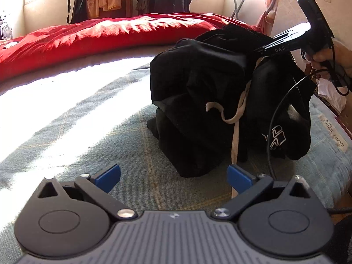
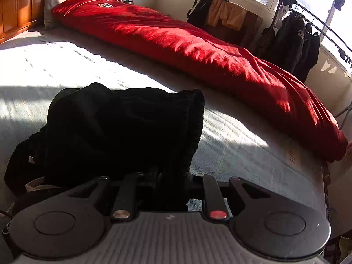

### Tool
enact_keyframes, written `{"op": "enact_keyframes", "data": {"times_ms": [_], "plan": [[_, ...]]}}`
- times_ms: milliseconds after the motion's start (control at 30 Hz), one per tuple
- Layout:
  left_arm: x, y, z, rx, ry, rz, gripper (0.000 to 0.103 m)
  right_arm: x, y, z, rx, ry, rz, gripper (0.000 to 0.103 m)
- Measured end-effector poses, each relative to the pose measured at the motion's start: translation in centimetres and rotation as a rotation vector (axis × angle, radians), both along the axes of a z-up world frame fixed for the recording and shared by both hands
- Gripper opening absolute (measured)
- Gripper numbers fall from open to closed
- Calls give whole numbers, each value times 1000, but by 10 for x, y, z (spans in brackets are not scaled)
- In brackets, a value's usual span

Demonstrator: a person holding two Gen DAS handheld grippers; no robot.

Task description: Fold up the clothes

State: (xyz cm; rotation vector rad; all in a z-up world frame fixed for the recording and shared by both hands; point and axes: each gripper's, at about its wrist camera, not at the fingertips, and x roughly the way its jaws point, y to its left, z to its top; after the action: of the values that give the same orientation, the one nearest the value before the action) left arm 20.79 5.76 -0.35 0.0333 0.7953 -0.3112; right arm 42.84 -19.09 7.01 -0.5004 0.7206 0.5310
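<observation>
Here the left gripper (image 1: 173, 181) hovers low over the grey-checked bed sheet (image 1: 88, 132), its blue pads wide apart and holding nothing, probably waiting to take a free edge. Ahead of it, the black garment (image 1: 198, 88) hangs bunched, its white drawcord (image 1: 236, 114) trailing down to the sheet. Further right, the right gripper (image 1: 261, 50) has its jaws pinched nearly shut on the top of the cloth, lifting it, seemingly so that it can be shaken open. Sunlit sheet lies bare to the left, offering room to spread; the red blanket (image 2: 198, 44) borders the far side, and the mattress edge sits close on the right.
</observation>
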Motion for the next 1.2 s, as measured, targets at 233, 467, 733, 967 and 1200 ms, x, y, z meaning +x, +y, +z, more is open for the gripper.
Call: {"op": "enact_keyframes", "data": {"times_ms": [233, 467, 733, 967, 1200], "plan": [[2, -6, 3, -6, -12, -3, 102, 39, -76, 1, 9, 3, -226, 23], [6, -15, 2, -2, -1, -10, 102, 83, -132, -38, -26, 76, -416, 25], [14, -24, 0, 1, 19, -25, 102, 86, -170, -69, 27, 173, -475, 47], [22, -26, -2, -18, 20, -45, 102, 41, -174, -49, 172, 188, -440, 61], [36, -21, -5, -9, 19, -45, 100, -35, -144, -34, 316, 193, -313, 73]]}}
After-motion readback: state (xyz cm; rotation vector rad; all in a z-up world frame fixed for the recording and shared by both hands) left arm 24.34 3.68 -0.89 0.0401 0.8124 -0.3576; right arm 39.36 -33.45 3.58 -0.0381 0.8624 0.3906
